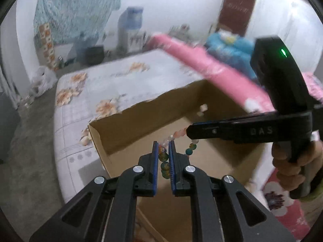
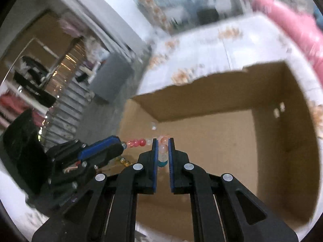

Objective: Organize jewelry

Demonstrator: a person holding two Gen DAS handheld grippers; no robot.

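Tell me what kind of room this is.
Probably a bedroom: a bed with a floral sheet, a rolled pink blanket along it, and a water dispenser against the wall.

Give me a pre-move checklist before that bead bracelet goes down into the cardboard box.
1. Left gripper shut on the bead bracelet: ok.
2. Right gripper shut on the same bracelet: ok.
3. Bracelet spans between both grippers, unbroken: cannot tell, beads partly hidden.
4. Cardboard box open on top: ok.
5. Bracelet over the box opening: ok.
6. Box floor free below the beads: cannot tell, the view is blurred.
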